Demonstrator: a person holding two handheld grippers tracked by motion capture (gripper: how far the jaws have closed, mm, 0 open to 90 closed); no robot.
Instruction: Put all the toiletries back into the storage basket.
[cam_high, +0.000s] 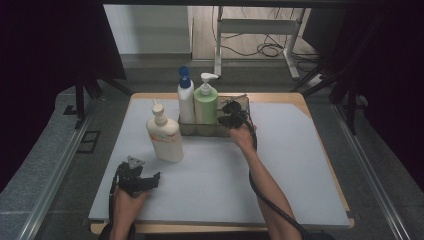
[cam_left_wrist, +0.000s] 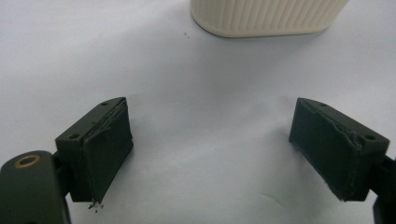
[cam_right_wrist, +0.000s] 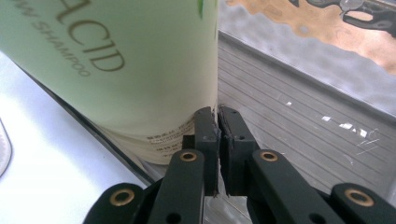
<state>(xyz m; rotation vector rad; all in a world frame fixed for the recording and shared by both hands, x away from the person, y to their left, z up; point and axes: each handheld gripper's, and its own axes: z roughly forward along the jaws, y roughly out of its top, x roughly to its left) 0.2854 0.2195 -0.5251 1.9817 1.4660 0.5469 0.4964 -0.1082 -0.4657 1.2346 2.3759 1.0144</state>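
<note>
A clear tray (cam_high: 243, 103) at the back of the white mat (cam_high: 280, 170) holds a white bottle with a blue pump (cam_high: 186, 102) and a green shampoo bottle (cam_high: 205, 107). My right gripper (cam_high: 229, 115) sits at the tray just right of the green bottle (cam_right_wrist: 107, 60). In the right gripper view its jaws (cam_right_wrist: 218, 114) stand shut beside the bottle's base, over the tray's ribbed floor (cam_right_wrist: 299, 121). Whether the tray's thin wall is pinched I cannot tell. A cream pump bottle (cam_high: 165, 137) stands on the mat. My left gripper (cam_high: 150, 179) rests open near the front left, with the cream bottle's base (cam_left_wrist: 266, 16) ahead of it (cam_left_wrist: 210, 149).
The mat covers a wooden table (cam_high: 327, 165) with rails at both sides. Behind the table is a white stand (cam_high: 257, 27) with cables on the floor. Dark curtains hang at left and right. Bare mat lies right of the tray and across the front middle.
</note>
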